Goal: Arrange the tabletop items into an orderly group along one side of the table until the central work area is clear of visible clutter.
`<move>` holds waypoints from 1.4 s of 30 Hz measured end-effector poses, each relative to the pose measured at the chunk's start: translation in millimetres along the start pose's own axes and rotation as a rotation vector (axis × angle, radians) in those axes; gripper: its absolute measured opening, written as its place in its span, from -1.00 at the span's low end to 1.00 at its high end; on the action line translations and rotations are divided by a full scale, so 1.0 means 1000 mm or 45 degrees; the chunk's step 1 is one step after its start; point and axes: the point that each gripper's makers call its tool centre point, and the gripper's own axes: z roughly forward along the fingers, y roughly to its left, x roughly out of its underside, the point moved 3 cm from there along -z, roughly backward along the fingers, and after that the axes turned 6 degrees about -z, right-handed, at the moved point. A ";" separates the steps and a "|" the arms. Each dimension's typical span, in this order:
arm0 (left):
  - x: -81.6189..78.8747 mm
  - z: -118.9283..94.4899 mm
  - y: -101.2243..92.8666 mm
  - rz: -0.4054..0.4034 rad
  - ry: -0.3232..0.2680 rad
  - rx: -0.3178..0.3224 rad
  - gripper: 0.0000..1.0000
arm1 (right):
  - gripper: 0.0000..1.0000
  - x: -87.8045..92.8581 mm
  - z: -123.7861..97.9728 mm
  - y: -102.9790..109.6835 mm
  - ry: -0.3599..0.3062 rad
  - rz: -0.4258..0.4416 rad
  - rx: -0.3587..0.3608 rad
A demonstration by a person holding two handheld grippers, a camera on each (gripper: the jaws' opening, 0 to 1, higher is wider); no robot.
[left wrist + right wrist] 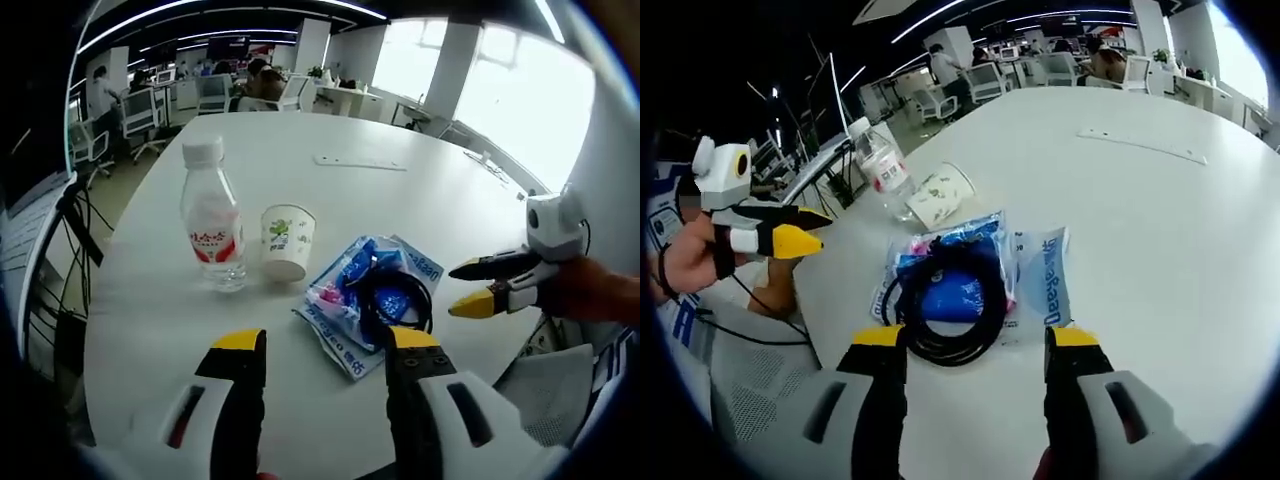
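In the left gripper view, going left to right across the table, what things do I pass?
Water bottle → paper cup → blue plastic packets with the black coiled cable on top → right gripper, coming in from the right edge.

Left hand-held gripper (326, 345) jaws spread wide, holding nothing; right hand-held gripper (977, 340) likewise spread, empty

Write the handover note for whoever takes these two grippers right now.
Left gripper: open, empty, hovering short of the packets.
Right gripper: open, empty, fingers either side of the black cable coil.
Water bottle and paper cup stand upright side by side. The coil lies on the blue packets beside them.
Done: nothing gripped yet.
Left: move the items to one table edge as a group.
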 end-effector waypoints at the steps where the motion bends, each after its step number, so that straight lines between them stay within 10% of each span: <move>1: 0.000 -0.001 0.000 0.000 0.000 0.000 -0.05 | 0.02 -0.001 0.004 0.000 -0.001 0.004 0.000; 42: 0.008 -0.024 0.006 -0.035 0.001 0.000 -0.11 | -0.88 0.015 0.040 -0.012 0.009 0.330 0.167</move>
